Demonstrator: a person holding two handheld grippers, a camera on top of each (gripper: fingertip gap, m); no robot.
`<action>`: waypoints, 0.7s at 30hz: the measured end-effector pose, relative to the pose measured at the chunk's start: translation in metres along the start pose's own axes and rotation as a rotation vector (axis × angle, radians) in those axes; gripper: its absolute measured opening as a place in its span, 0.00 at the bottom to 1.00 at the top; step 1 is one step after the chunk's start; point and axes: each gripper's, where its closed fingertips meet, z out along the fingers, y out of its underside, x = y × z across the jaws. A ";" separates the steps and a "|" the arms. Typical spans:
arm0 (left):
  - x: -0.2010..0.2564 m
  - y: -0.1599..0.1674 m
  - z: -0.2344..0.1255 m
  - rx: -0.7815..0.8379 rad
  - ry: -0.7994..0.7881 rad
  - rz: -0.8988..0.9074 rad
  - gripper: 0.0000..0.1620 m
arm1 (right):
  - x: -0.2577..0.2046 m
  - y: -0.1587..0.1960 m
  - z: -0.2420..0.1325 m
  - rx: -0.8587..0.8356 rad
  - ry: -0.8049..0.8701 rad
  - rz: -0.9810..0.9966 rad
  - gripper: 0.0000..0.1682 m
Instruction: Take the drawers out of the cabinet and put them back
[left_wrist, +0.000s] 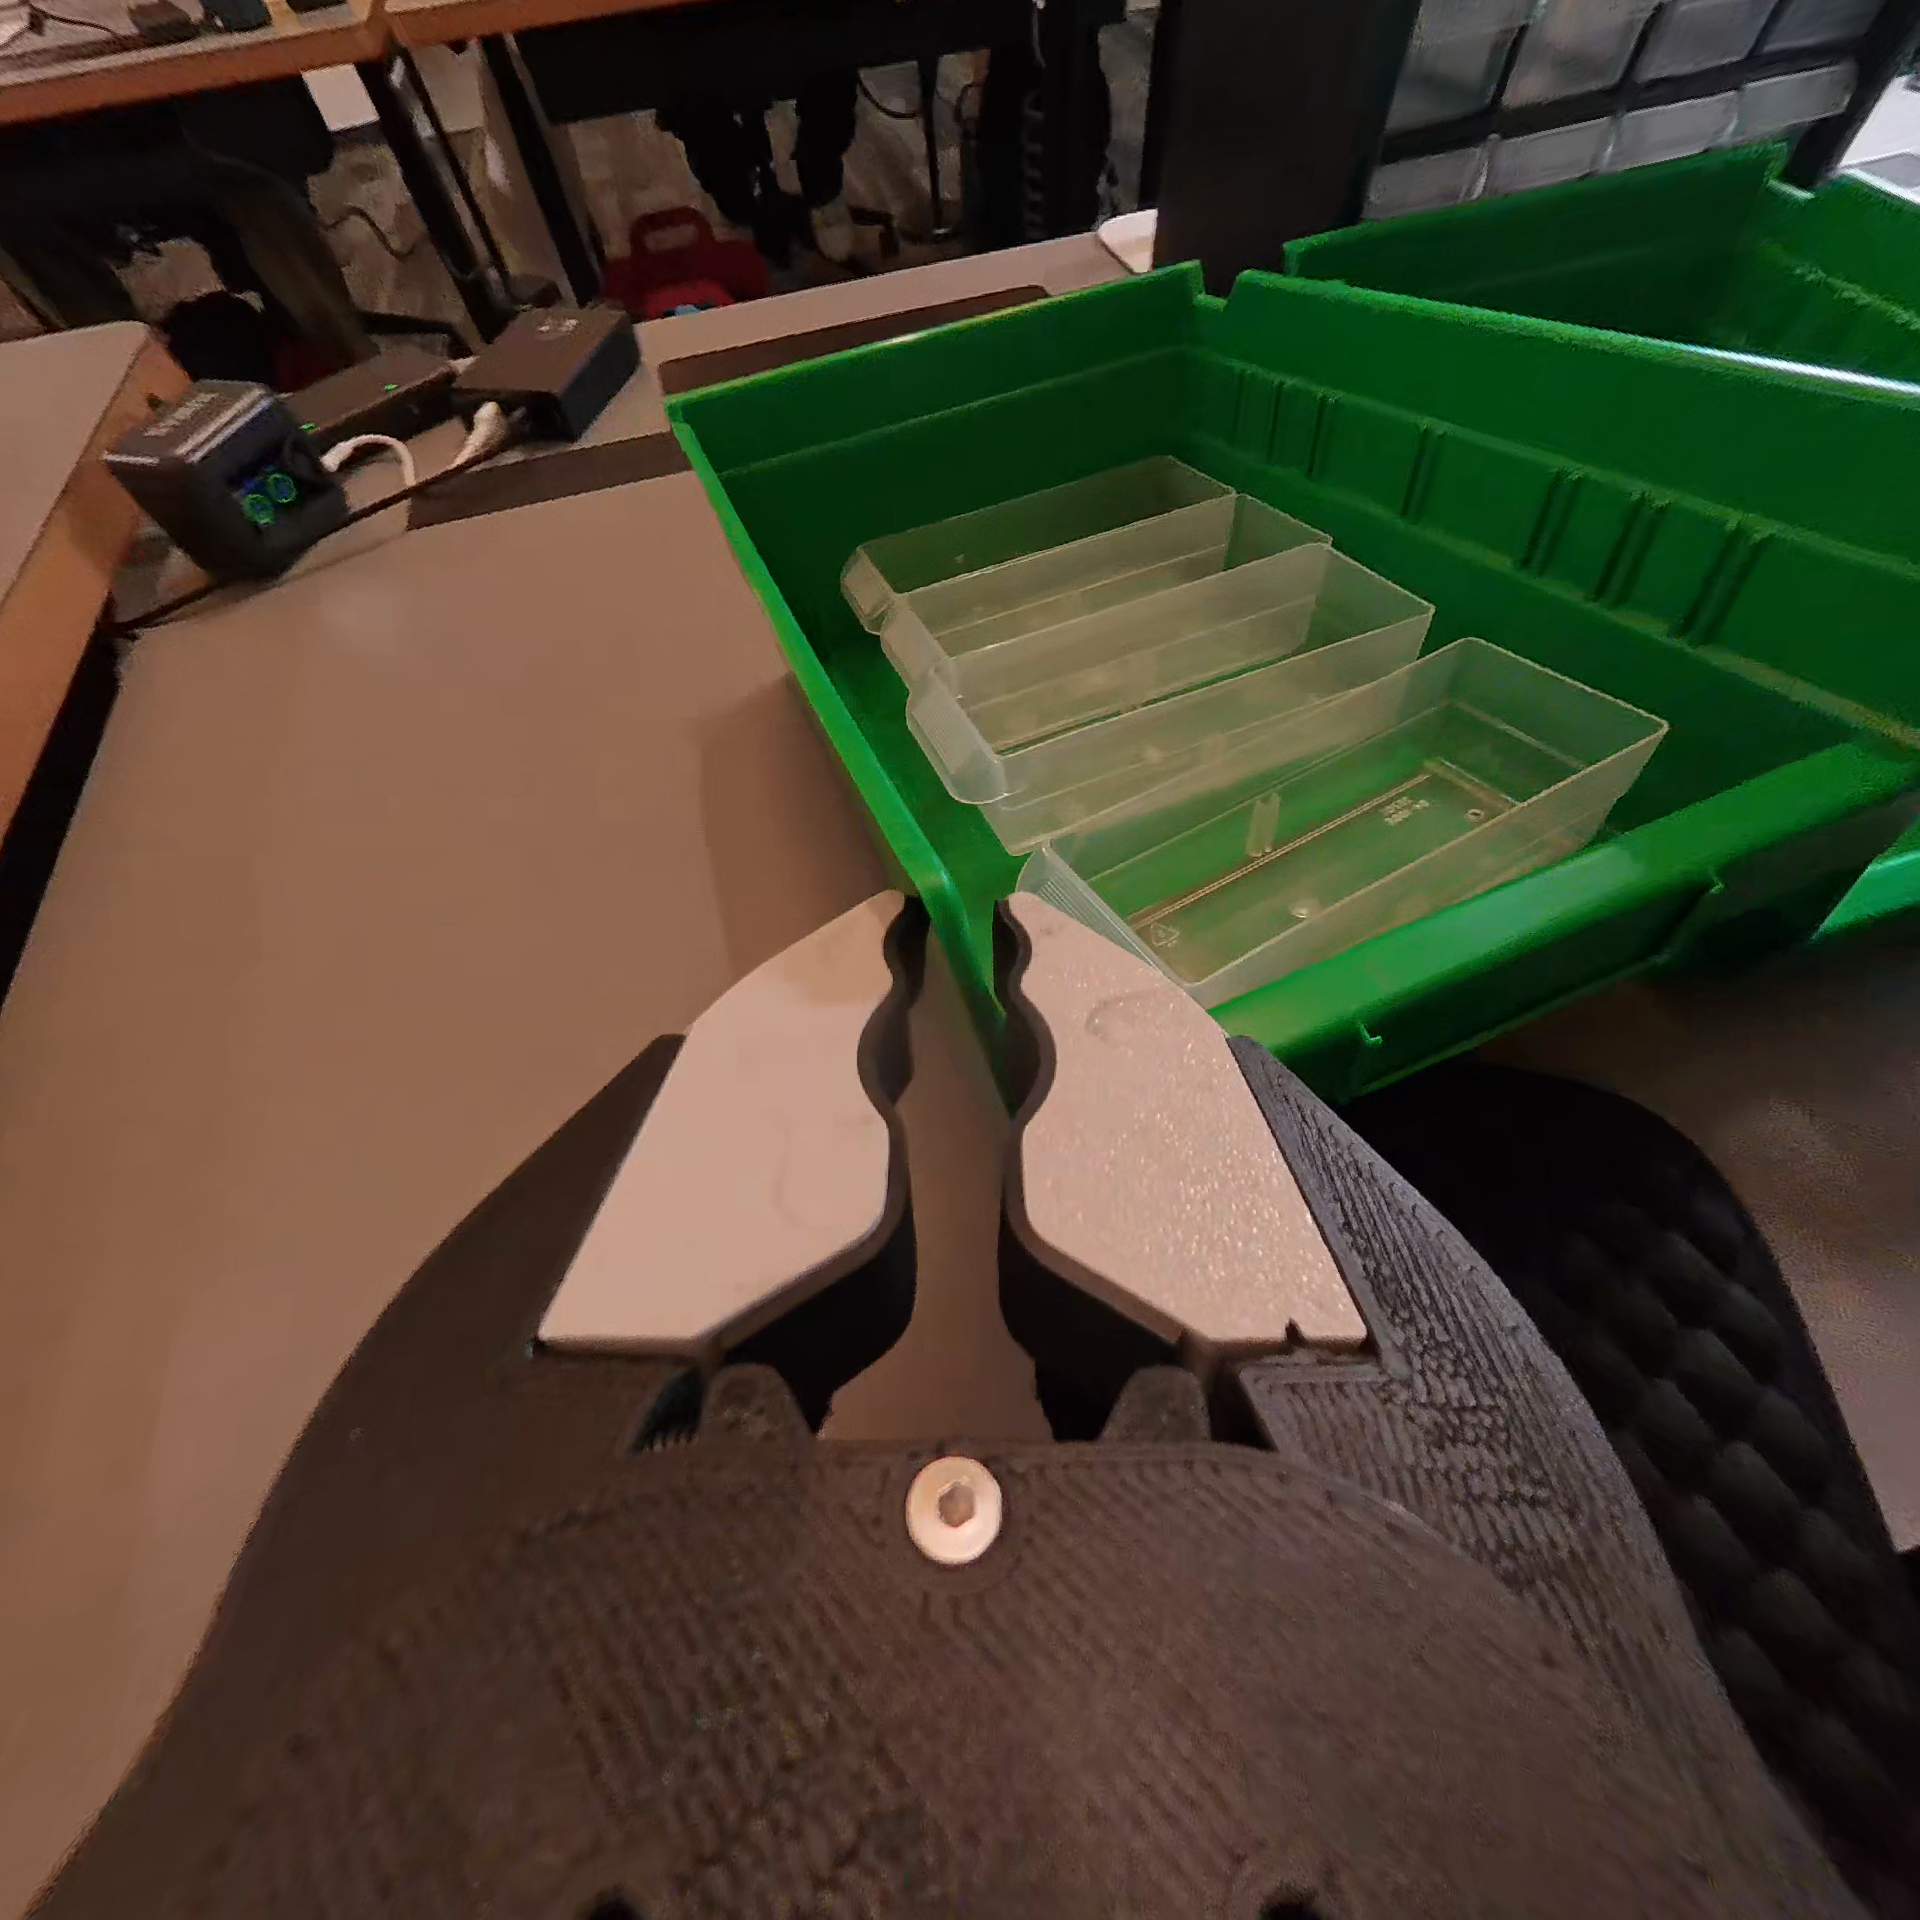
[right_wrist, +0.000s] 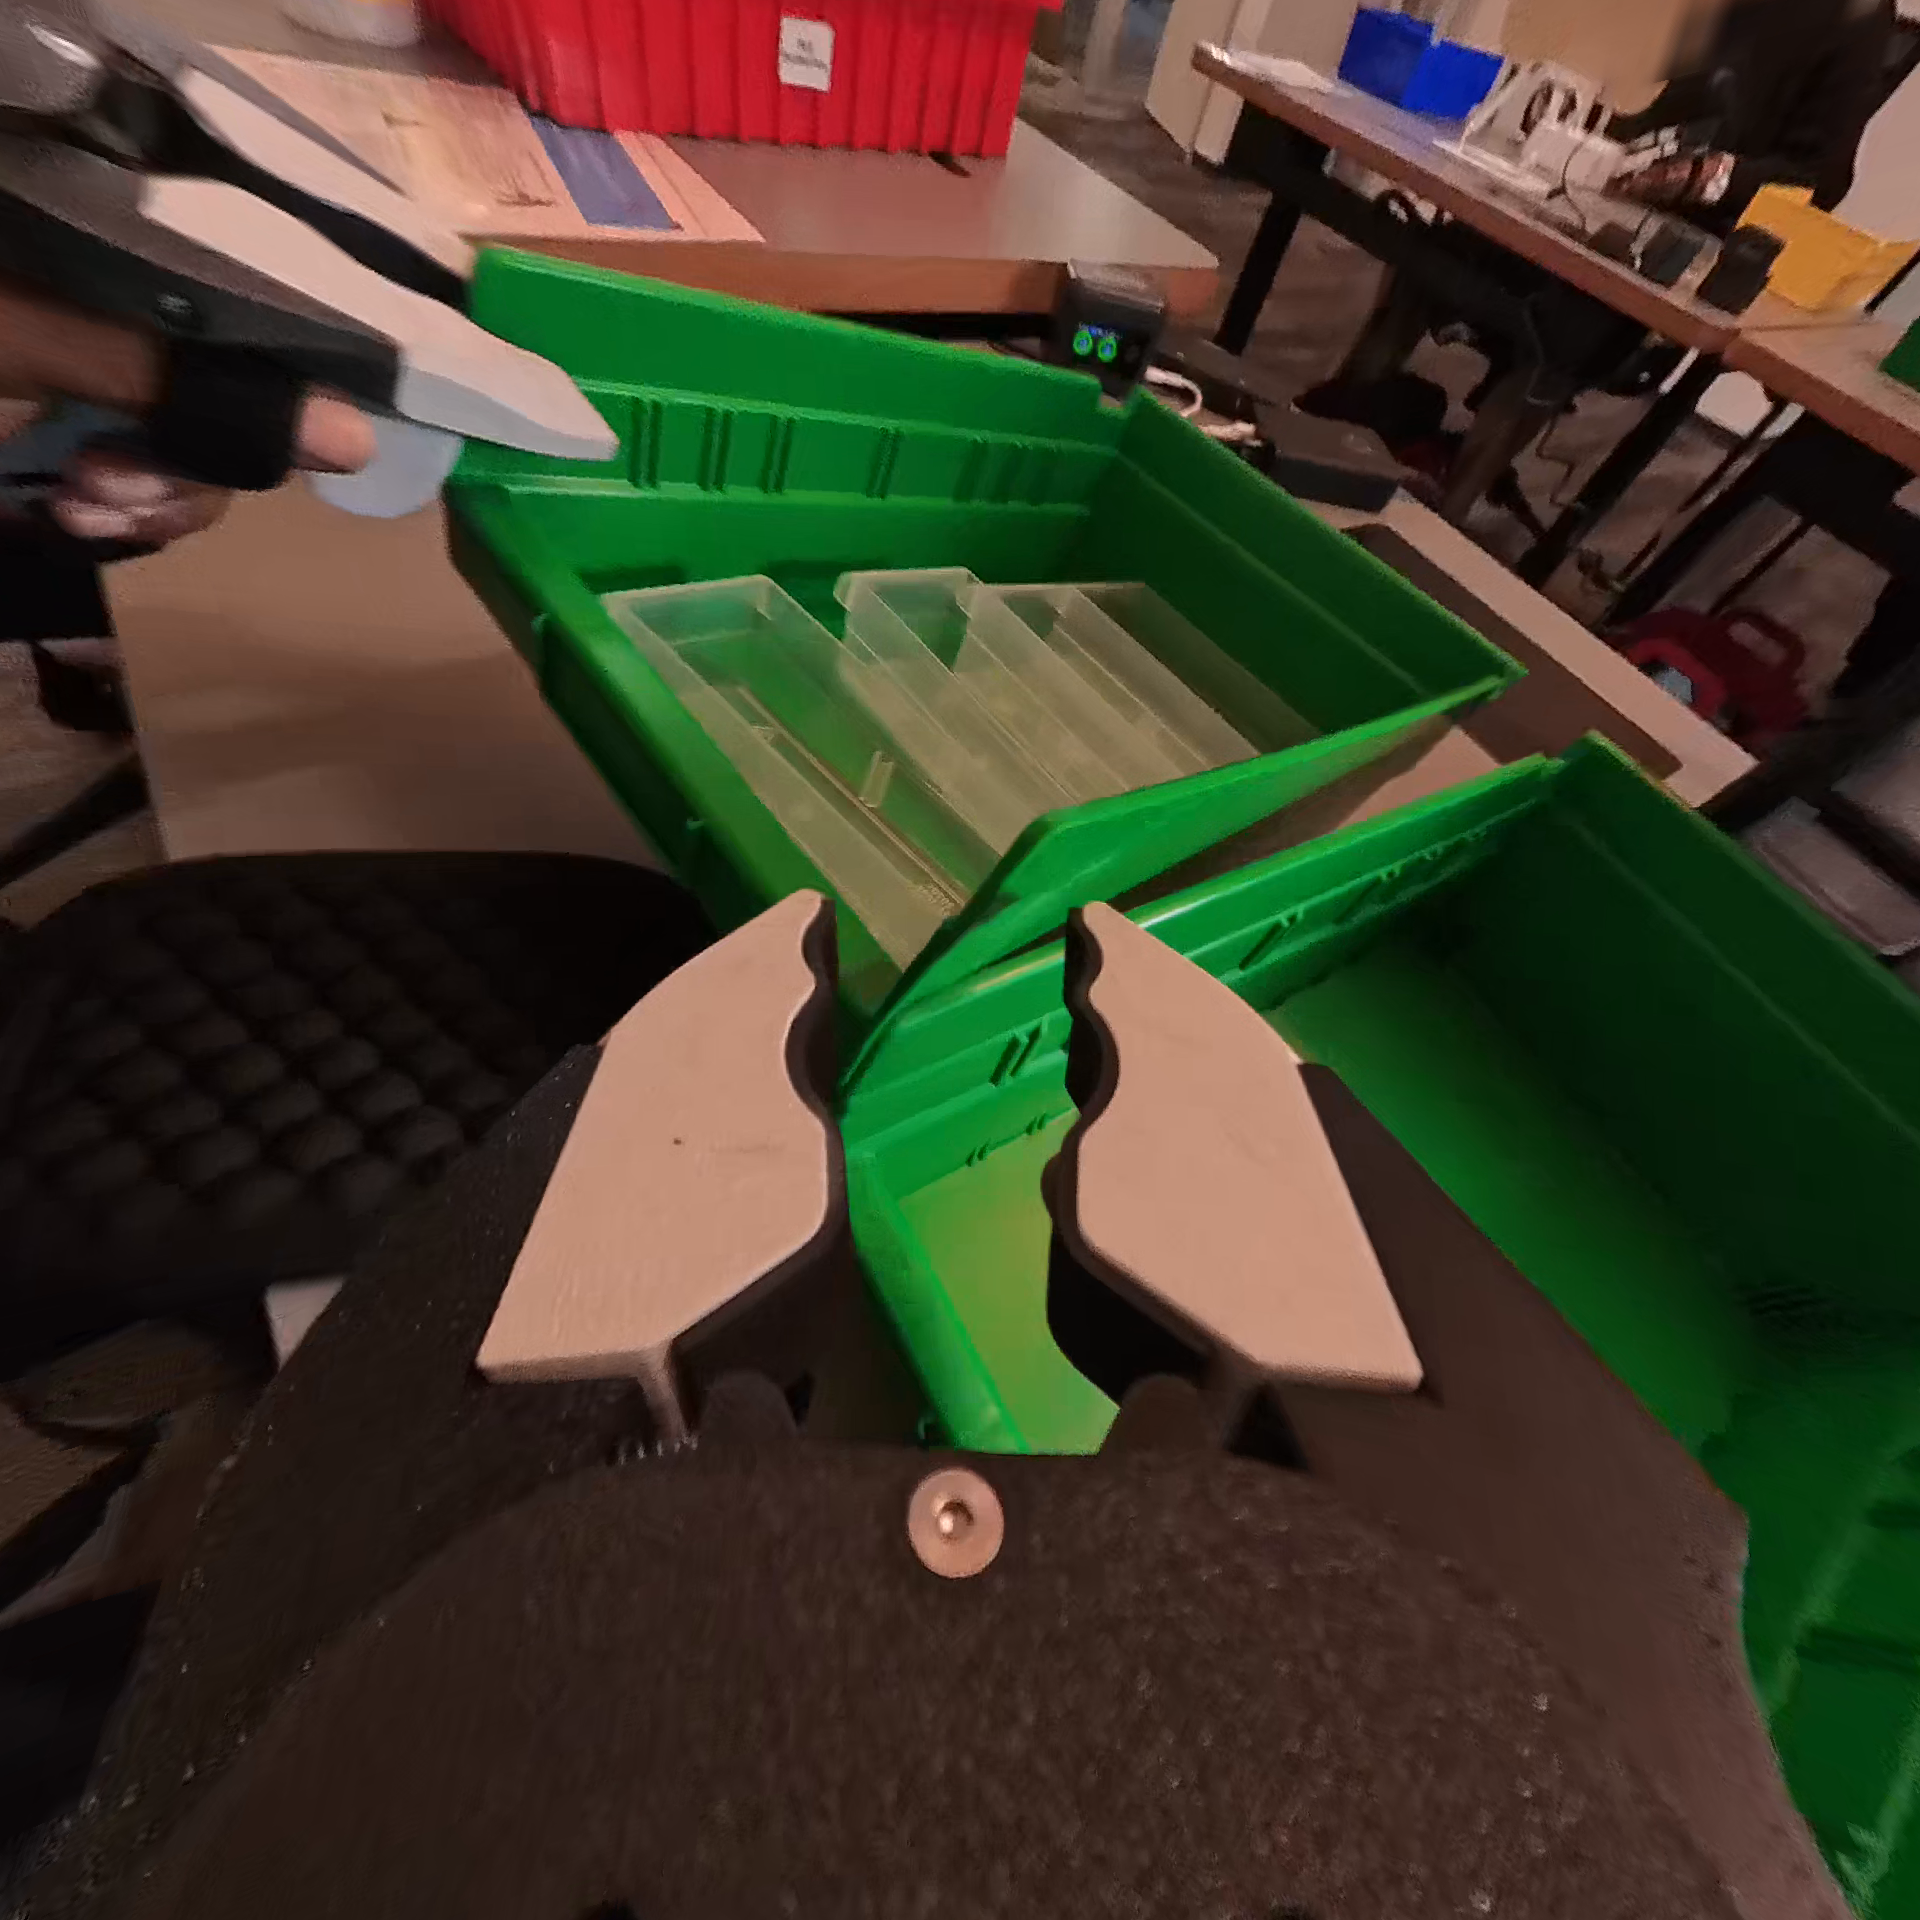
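Note:
Several clear plastic drawers (left_wrist: 1226, 707) lie side by side in a green bin (left_wrist: 790, 540) on the grey table; they also show in the right wrist view (right_wrist: 894, 707). My left gripper (left_wrist: 956, 925) hovers over that bin's near corner, jaws a narrow gap apart and empty, with the bin wall seen through the gap. It shows blurred at the top left of the right wrist view (right_wrist: 520, 405). My right gripper (right_wrist: 951, 935) is open over the corner of a second, empty green bin (right_wrist: 1558, 1091). The drawer cabinet (left_wrist: 1621, 94) stands at the back right.
A black mesh chair seat (right_wrist: 260, 1060) is below the table edge, also in the left wrist view (left_wrist: 1683, 1403). Black charger boxes with cables (left_wrist: 239, 478) sit at the table's far left. A red tote (right_wrist: 748, 73) stands on a farther table. A person's hand (right_wrist: 239, 426) holds the left gripper.

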 end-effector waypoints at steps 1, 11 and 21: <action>0.005 0.000 0.003 -0.001 0.022 0.001 0.08 | 0.002 0.003 -0.011 0.001 -0.020 -0.013 0.26; 0.020 0.023 0.024 -0.179 -0.011 0.237 0.12 | 0.042 0.123 -0.064 -0.478 -0.169 -0.399 0.44; 0.112 0.000 0.029 -0.214 0.230 0.621 0.34 | 0.038 0.156 -0.065 -0.530 -0.245 -0.443 0.17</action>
